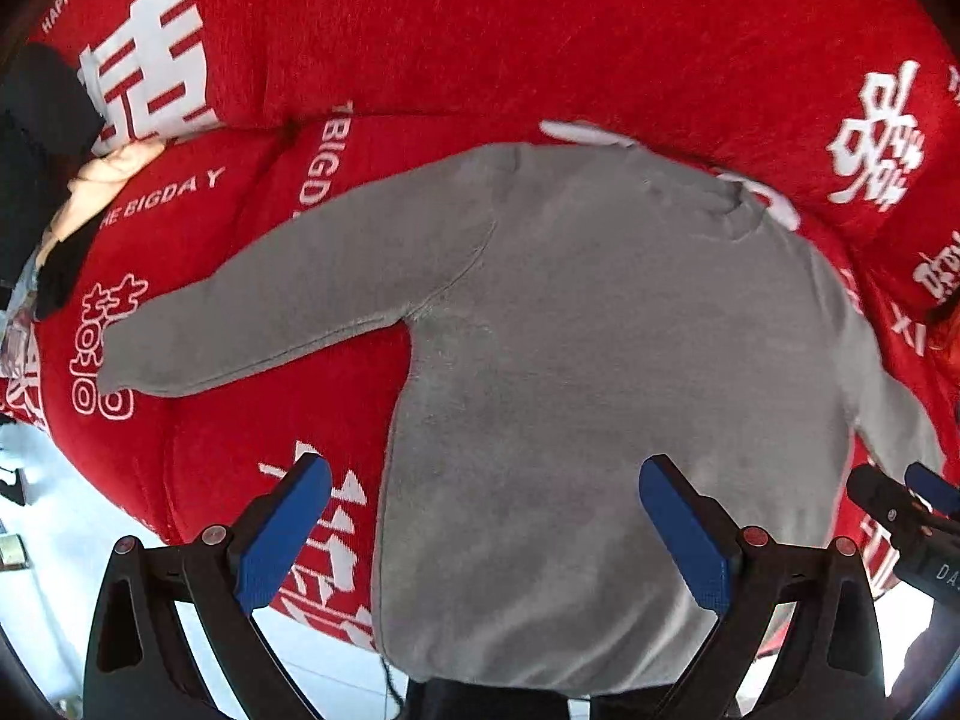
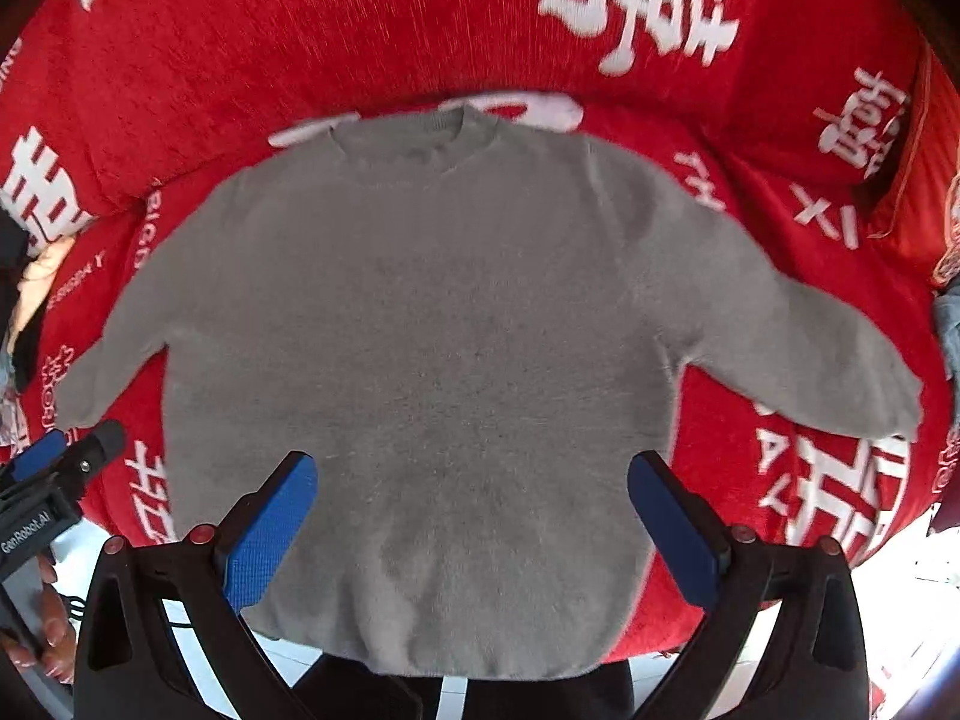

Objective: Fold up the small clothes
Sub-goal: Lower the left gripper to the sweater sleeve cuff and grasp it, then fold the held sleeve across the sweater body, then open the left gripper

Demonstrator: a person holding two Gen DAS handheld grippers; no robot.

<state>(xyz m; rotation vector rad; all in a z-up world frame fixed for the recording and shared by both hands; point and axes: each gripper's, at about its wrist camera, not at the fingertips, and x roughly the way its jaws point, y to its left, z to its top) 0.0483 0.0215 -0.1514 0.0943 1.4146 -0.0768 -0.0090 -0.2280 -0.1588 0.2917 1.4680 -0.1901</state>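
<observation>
nearest to us, our left gripper [image 1: 485, 483] has its blue-padded jaws spread wide and empty above the hem end of the grey sweater [image 1: 600, 408], and our right gripper [image 2: 473, 477] is likewise wide apart and holding nothing over the sweater's lower middle; in the right wrist view the left gripper's side carries a label reading "genrobot.ai", with fingertips of a hand [image 2: 51, 630] below it, and in the left wrist view the other tool shows only the letters "da" at the frame edge. the sweater lies flat, both sleeves spread out to the sides, neckline farthest from us, its hem hanging over the near edge of the red cover [image 1: 540, 48]. beyond it, the cover bears large white chinese characters and the words "the bigday" and "happy", partly cut off
</observation>
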